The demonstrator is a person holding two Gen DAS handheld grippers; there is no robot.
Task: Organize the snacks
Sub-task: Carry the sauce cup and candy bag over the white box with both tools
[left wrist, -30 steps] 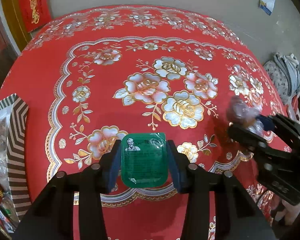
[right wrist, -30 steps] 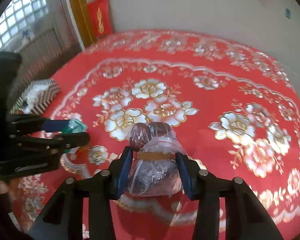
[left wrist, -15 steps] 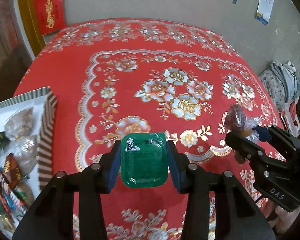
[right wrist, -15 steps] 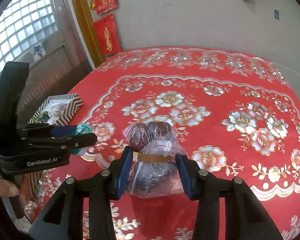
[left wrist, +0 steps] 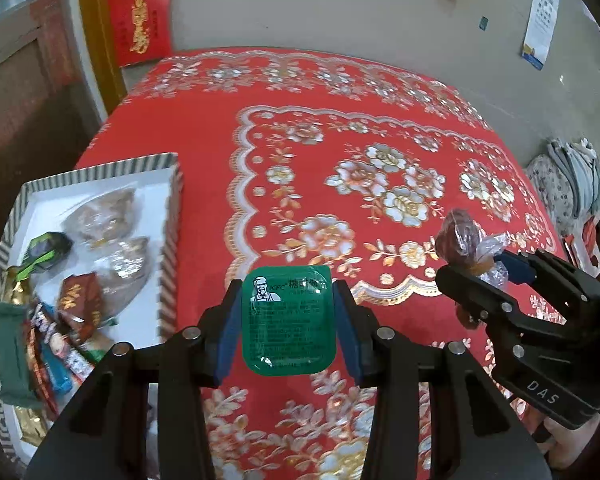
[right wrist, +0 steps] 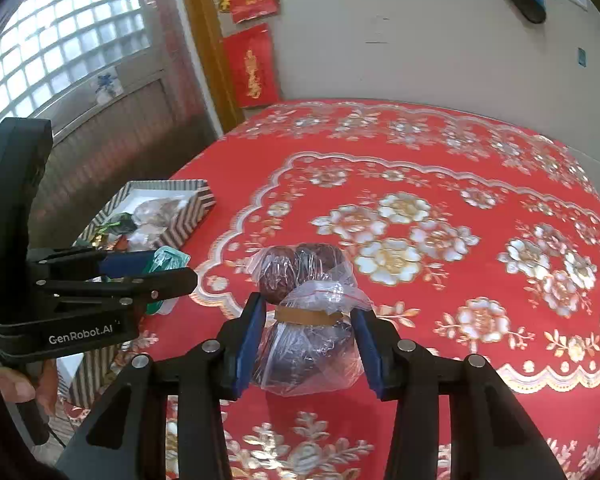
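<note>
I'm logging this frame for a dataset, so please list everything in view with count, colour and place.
sauce packet: one, green, held in left gripper
bag of dates: one, clear plastic with dark red fruit, held in right gripper
snack box: one, striped rim, white inside, table's left edge, holding mixed wrapped snacks
tablecloth: one, red with floral pattern, covering table
wall hanging: one in this view, red and gold, left wall
left hand-held gripper: shut on packet
right hand-held gripper: shut on bag

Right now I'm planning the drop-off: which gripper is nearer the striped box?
Left. The left gripper, holding the green sauce packet, is just beside the striped box; the right gripper, holding the bagged fruit, is farther out over the tablecloth.
</note>
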